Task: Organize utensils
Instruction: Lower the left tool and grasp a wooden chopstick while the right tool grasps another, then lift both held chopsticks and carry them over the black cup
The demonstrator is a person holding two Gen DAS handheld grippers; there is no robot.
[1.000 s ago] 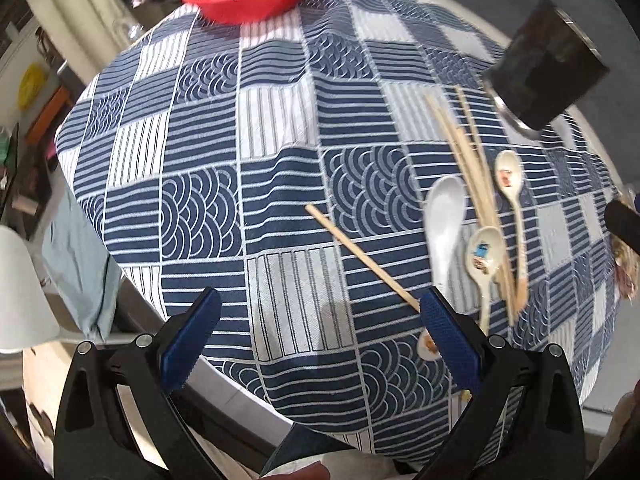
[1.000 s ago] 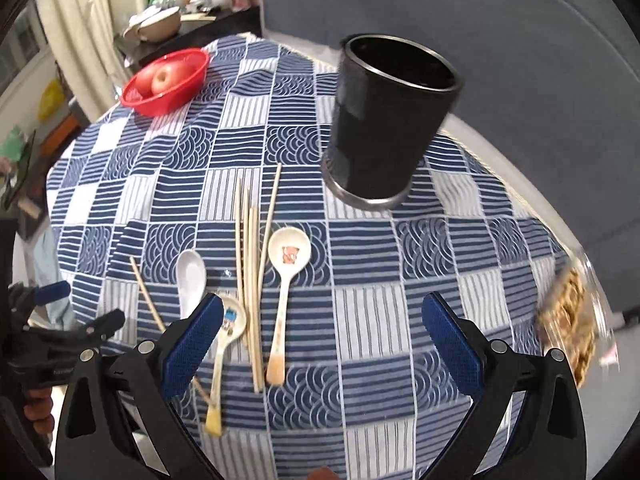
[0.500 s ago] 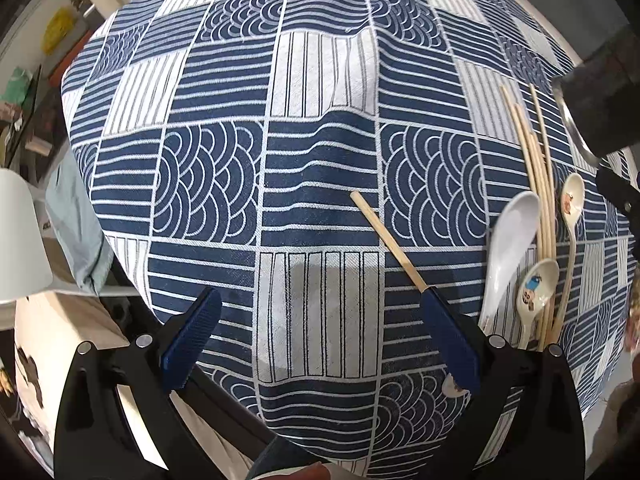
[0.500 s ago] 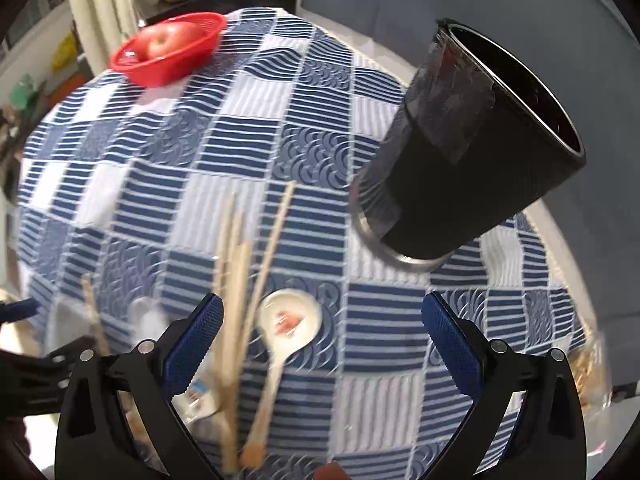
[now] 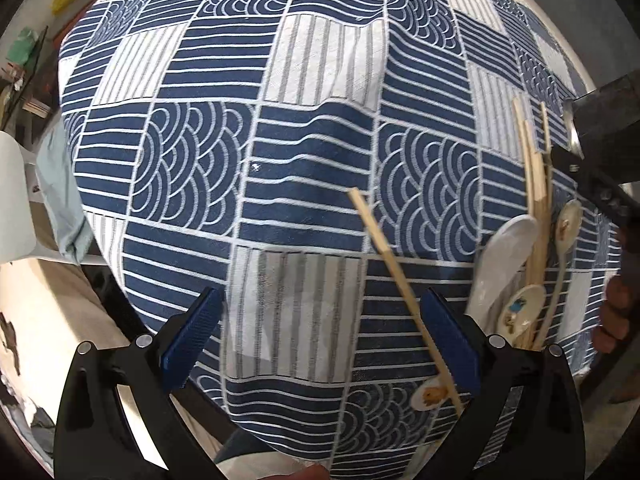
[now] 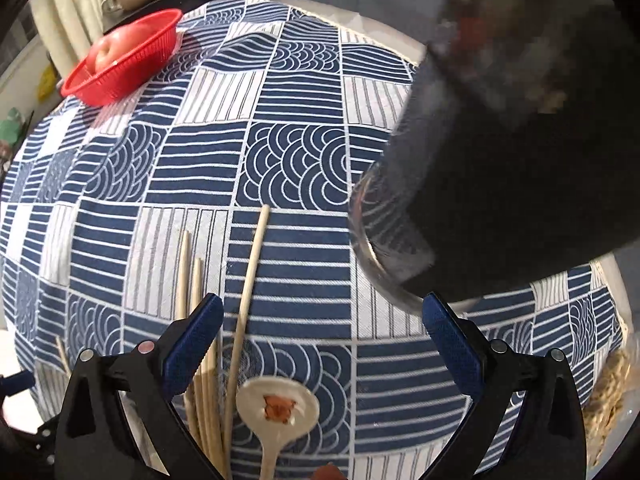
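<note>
**Utensils on patterned bench: both tools released, nothing gathered**

Chopsticks (image 6: 252,280) and picture spoon (image 6: 276,408) are lying loose on the checked bench (image 6: 296,160), just below the right tool (image 6: 322,344), whose jaws are standing wide and empty. Black holder (image 6: 520,160) is looming near, right of them. One stray chopstick (image 5: 400,280) is lying apart, running under the left tool (image 5: 320,340), likewise spread and empty. Red basket (image 6: 120,68) is sitting far off.

Risk: thin sticks are likely rolling or scattering if pinched off-centre; holder may be tipping if bumped.

Setting: home dining area.
Table had a patterned tablecloth (image 6: 296,152), red fruit basket (image 6: 124,60), curtain (image 6: 60,12) behind.
</note>
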